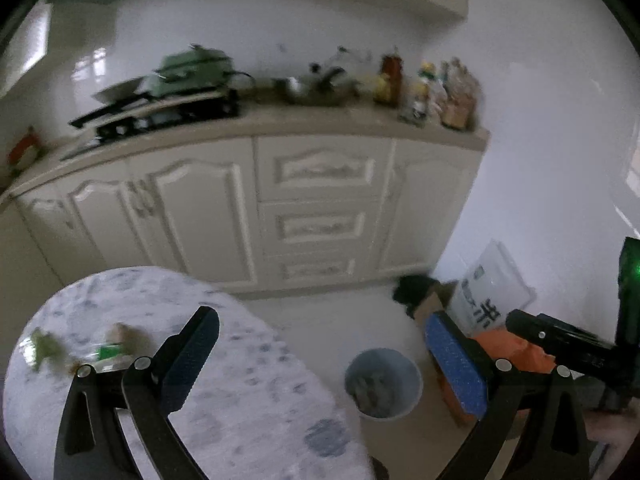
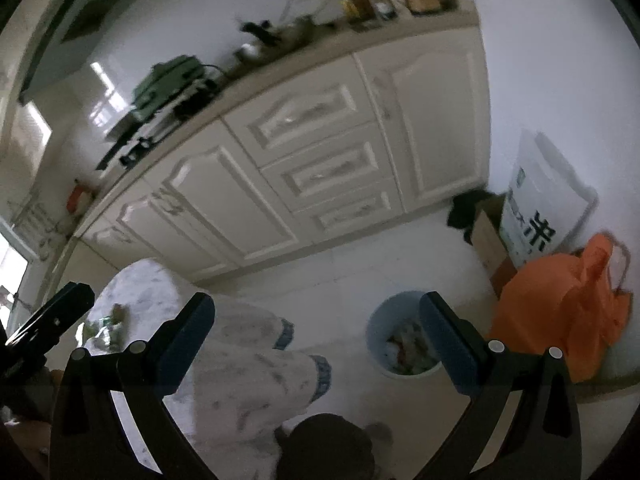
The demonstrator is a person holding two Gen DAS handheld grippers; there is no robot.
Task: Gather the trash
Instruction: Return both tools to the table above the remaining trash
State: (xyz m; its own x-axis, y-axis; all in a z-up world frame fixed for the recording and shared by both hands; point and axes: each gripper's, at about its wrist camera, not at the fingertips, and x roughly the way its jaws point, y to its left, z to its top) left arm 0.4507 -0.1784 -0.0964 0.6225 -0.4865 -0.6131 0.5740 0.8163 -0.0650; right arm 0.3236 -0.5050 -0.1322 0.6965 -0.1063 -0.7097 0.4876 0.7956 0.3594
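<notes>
Flanking bin (image 2: 404,336): table (image 2: 240,360), orange bag (image 2: 560,312).

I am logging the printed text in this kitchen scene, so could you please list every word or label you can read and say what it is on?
"米": large black character on the white plastic sack leaning against the wall beside the brown cardboard box.
The smaller print above that character on the sack is too blurred to read.
Labels on the bottles and jars on the beige countertop are too small and blurred to read.
Green-and-white wrapper on the round marble-patterned table: unreadable.
</notes>
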